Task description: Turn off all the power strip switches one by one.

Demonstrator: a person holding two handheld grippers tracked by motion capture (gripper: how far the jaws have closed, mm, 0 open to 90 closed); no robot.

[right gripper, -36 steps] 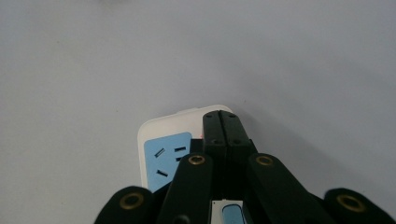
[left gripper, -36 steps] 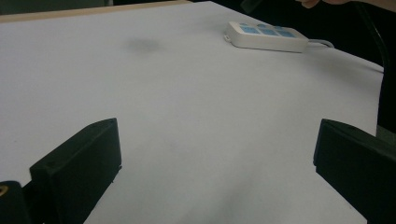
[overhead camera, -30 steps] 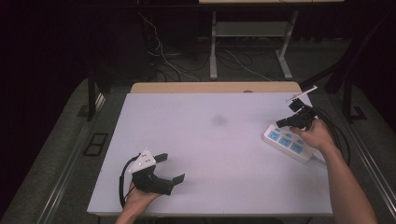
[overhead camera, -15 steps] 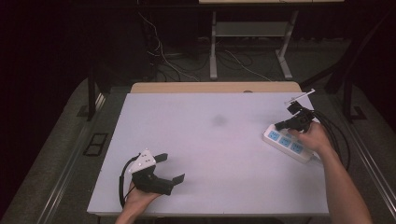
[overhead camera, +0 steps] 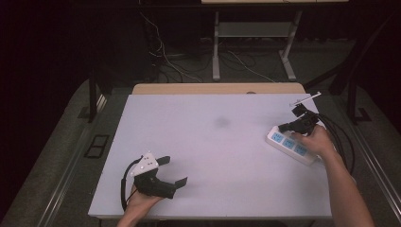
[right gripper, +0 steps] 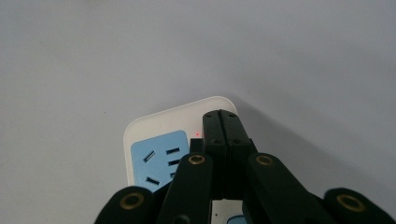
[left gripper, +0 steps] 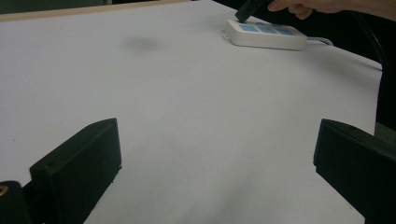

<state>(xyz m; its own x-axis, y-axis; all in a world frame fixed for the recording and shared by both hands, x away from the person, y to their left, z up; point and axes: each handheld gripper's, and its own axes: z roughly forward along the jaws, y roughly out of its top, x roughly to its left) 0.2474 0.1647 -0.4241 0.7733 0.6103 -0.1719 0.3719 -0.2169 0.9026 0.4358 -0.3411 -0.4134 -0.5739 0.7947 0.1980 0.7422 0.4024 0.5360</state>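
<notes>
Right gripper view: right gripper [right gripper: 223, 122] jaws pressed together, tip over power strip [right gripper: 159, 140] end, likely to press its switch; left gripper [overhead camera: 172, 171] agape, idle

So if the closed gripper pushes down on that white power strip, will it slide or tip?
The power strip lies flat and long on the smooth table, so tipping seems unlikely. It could skid sideways under a slanted push. Its cable trails off the far end and may drag slightly. The right gripper sits over its end.

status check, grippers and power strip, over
Right hand-held gripper shut, tips over power strip end. Left hand-held gripper open, idle near table edge. Nothing in the way.
</notes>
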